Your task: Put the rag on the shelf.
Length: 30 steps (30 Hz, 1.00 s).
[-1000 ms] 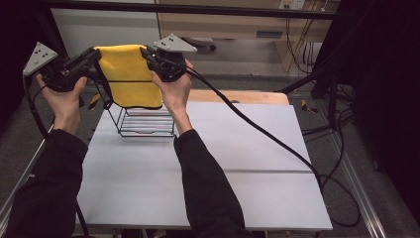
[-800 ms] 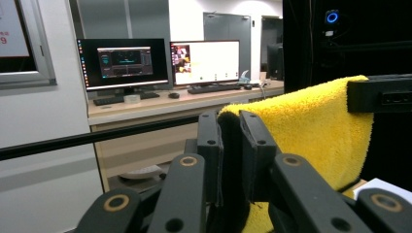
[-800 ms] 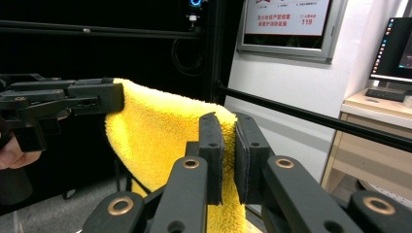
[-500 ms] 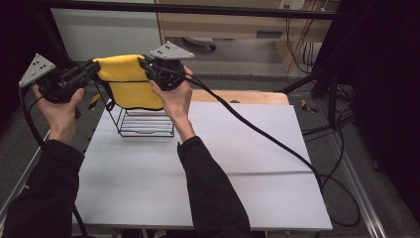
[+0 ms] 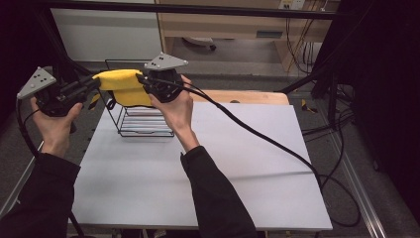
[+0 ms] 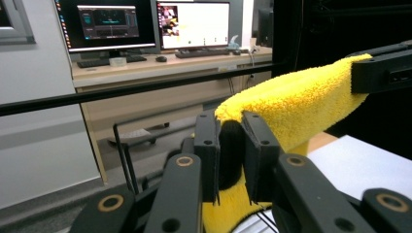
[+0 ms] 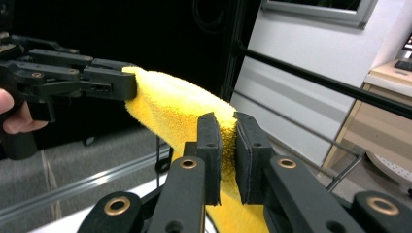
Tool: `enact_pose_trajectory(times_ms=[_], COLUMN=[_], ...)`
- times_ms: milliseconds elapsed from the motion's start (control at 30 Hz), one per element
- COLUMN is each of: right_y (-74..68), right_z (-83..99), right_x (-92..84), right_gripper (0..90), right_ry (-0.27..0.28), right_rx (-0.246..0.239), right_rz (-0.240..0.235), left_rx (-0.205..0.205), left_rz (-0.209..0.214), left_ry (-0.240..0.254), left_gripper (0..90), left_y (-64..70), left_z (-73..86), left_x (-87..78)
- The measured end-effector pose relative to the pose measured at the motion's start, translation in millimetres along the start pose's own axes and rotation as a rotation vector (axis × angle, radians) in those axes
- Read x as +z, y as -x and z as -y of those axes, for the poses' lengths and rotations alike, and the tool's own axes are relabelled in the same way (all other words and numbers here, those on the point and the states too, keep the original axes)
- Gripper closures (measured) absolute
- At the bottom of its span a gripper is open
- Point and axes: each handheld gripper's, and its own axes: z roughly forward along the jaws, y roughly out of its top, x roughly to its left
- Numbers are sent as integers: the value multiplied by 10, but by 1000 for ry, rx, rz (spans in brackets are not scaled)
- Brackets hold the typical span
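Both forearms reach forward over the table's far left part, hands raised level (sleeves dark). The left gripper (image 5: 91, 85) and right gripper (image 5: 143, 82) face each other, each clamped tight.

You've got the yellow terry cloth (image 5: 121, 85) stretched between both grippers, sagging over the wire rack (image 5: 143, 121).

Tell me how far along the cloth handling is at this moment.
Done: the yellow cloth is off the table, gripped at both ends. In hand: the left gripper and right gripper are each shut on an end, holding it stretched above the wire rack. Left: it hangs over the rack's far side but isn't draped on it yet; lowering and releasing probably come next.
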Motion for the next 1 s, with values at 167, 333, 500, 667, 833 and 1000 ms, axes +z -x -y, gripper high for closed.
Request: enact_pose_trajectory(times_ms=[167, 333, 500, 667, 833, 1000], right_y=[-48, -82, -41, -36, -54, -50], right_z=[44, 118, 251, 326, 389, 442], right_x=[1, 30, 40, 51, 51, 26], right_gripper=[816, 812, 812, 805, 784, 741], right_ry=[-52, -96, -100, -106, -115, -109], right_rx=[-19, -29, 18, 14, 1, 4], right_rz=[-9, -12, -37, -50, -57, -80], left_rx=[3, 1, 3, -34, -67, -68], left_rz=[7, 16, 32, 45, 59, 54], left_ry=[-26, -62, -140, -96, -122, -204], left_gripper=[768, 737, 663, 626, 738, 886], left_y=[9, 21, 11, -15, 11, 35], left_z=[91, 148, 127, 24, 23, 155], left_x=[-4, -13, -77, -192, -112, 85])
